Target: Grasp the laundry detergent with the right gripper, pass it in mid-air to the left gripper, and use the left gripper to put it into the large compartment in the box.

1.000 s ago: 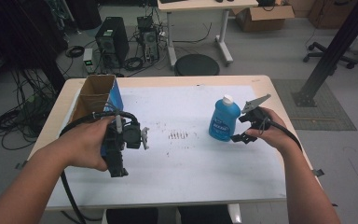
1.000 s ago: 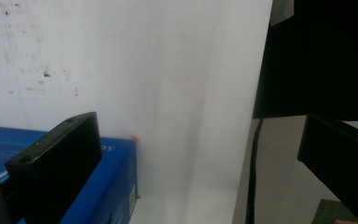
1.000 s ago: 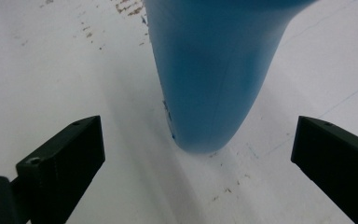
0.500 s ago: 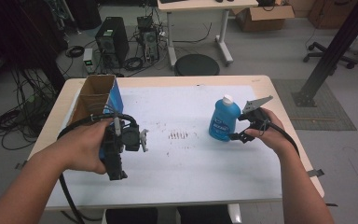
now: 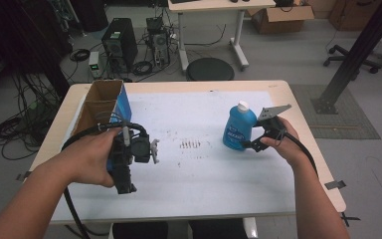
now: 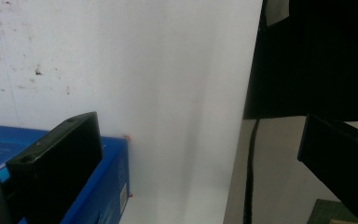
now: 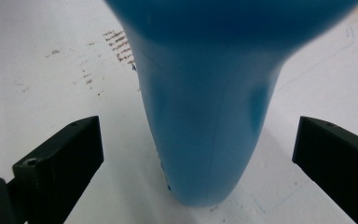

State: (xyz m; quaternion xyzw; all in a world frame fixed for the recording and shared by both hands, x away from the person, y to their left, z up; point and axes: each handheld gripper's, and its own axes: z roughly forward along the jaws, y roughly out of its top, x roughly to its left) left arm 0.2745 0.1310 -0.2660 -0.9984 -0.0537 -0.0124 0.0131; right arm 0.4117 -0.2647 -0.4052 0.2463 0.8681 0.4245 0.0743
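A blue bottle [image 5: 238, 128] with a white cap stands upright on the white sheet at the right. In the right gripper view the bottle's base [image 7: 200, 140] sits between the two wide-apart jaws, touching neither. My right gripper [image 5: 250, 145] is open, low beside the bottle on its right. A hand holds my left gripper [image 5: 129, 152] above the left part of the sheet. It is open with nothing between its fingers. In the left gripper view my left gripper [image 6: 200, 130] looks past a blue box corner [image 6: 107, 186].
An open cardboard box with a blue side [image 5: 104, 104] stands at the table's far left. Dark smudges [image 5: 191, 144] mark the middle of the white sheet [image 5: 199, 189]. Black cables trail from both grippers. Computers, cables and another table lie on the floor beyond.
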